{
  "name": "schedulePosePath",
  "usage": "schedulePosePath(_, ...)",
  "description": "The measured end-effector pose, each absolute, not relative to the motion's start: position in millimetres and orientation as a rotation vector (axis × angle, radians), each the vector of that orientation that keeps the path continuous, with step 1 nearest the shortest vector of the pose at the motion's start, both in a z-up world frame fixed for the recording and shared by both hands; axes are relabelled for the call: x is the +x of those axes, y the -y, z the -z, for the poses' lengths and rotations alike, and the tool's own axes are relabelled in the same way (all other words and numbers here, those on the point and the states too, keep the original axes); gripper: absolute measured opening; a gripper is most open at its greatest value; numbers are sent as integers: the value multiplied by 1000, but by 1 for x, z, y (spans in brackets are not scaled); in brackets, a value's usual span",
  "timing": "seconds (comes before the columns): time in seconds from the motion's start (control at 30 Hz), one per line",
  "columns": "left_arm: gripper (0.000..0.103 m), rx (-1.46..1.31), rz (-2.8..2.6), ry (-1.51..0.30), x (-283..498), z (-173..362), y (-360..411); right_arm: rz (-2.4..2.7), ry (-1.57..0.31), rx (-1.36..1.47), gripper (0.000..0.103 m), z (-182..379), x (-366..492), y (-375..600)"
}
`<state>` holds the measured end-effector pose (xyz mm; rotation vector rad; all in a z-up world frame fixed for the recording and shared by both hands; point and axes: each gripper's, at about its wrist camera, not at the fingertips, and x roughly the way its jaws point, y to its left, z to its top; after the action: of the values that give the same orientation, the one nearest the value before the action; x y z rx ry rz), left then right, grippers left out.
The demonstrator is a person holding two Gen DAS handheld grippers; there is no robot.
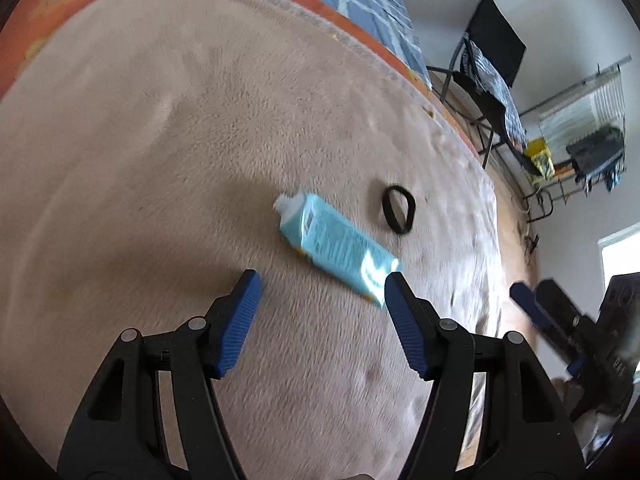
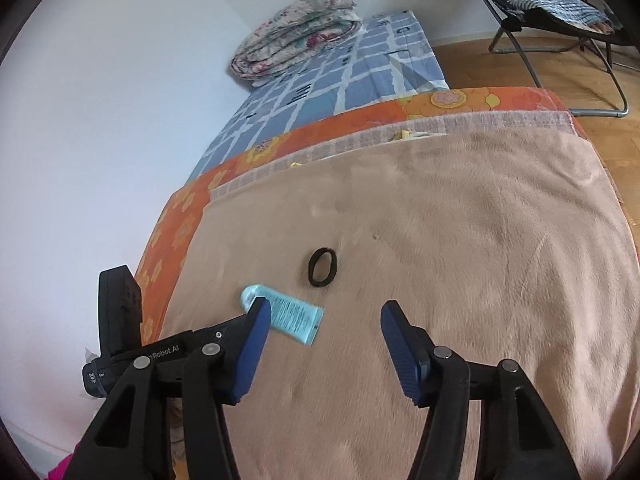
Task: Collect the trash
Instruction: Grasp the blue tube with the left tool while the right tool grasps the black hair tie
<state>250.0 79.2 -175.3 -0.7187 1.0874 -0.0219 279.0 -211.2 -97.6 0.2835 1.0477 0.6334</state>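
Left tool (image 1: 320, 288) is hanging nearest the lens, jaws spread wide and gripping nothing, its right pad tip overlapping the crimped end of the light blue tube (image 1: 336, 246) in view; contact can't be told. Tube is lying flat on the tan blanket (image 1: 160, 140) covering the bed, white cap pointing away. Black hair tie (image 1: 398, 210) is sitting just beside the tube, apart from it. Right tool (image 2: 324, 316) is also gaping wide with nothing held, hovering over the blanket, tube (image 2: 294, 317) by its left finger and hair tie (image 2: 322, 268) beyond. Folded floral quilt (image 2: 298, 42) is resting at the far end of the bed.
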Motion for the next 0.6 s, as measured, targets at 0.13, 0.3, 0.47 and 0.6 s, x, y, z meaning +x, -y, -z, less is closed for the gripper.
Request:
schedulePosePath(0.13, 66, -735, 26, -1062, 270, 175, -78, -626, -1037, 294, 61, 100, 289, 210)
schedulePosePath(0.3, 66, -591, -26, -1055, 295, 171, -57, -608, -1025, 306, 61, 104, 298, 213)
schedulePosePath(0.47, 66, -344, -97, -1058, 305, 171, -25, -593, -1034, 325, 59, 111, 306, 214)
schedulePosePath(0.6, 56, -212, -116, -1029, 303, 175, -13, -585, -1043, 348, 56, 116, 311, 214)
